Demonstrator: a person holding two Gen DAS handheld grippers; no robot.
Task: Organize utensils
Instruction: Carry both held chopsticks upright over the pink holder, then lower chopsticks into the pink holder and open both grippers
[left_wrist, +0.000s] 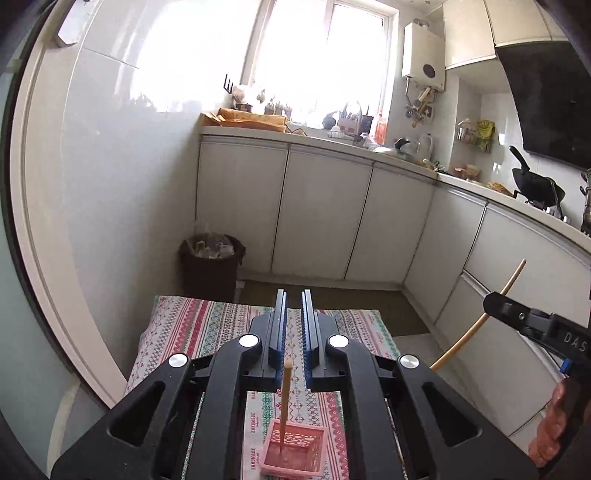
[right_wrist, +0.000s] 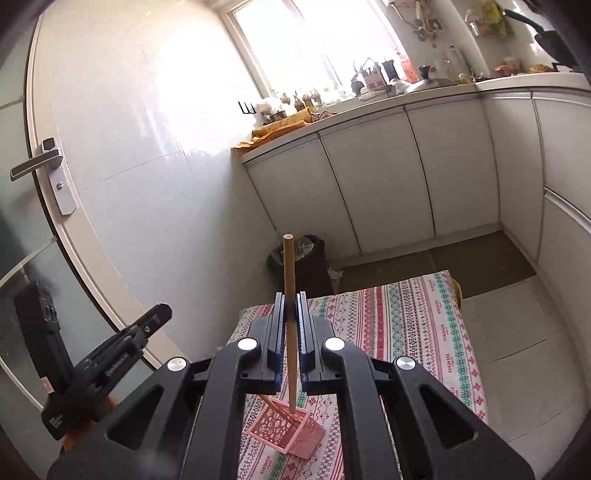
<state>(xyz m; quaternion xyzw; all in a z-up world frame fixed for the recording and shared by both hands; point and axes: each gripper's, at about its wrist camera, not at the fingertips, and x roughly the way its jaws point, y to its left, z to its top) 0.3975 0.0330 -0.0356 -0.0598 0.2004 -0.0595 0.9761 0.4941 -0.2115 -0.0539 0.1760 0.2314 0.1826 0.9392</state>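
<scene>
Right gripper (right_wrist: 291, 325) level-ish — pinching upright chopstick (right_wrist: 289, 295)

Right gripper (right_wrist: 291, 306) clamped on wooden chopstick (right_wrist: 289, 280), stick upright between jaws, top end above fingertips, lower end reaching down into pink basket (right_wrist: 286, 434). 2nd chopstick (right_wrist: 271, 406) leaning in basket, tilted left. Basket sits on patterned tablecloth (right_wrist: 406, 332). Left gripper (right_wrist: 162, 312) at lower left, jaws together, nothing in them. Dark trash bin (right_wrist: 314, 266) beyond table, white cabinets (right_wrist: 369, 192) behind.
</scene>
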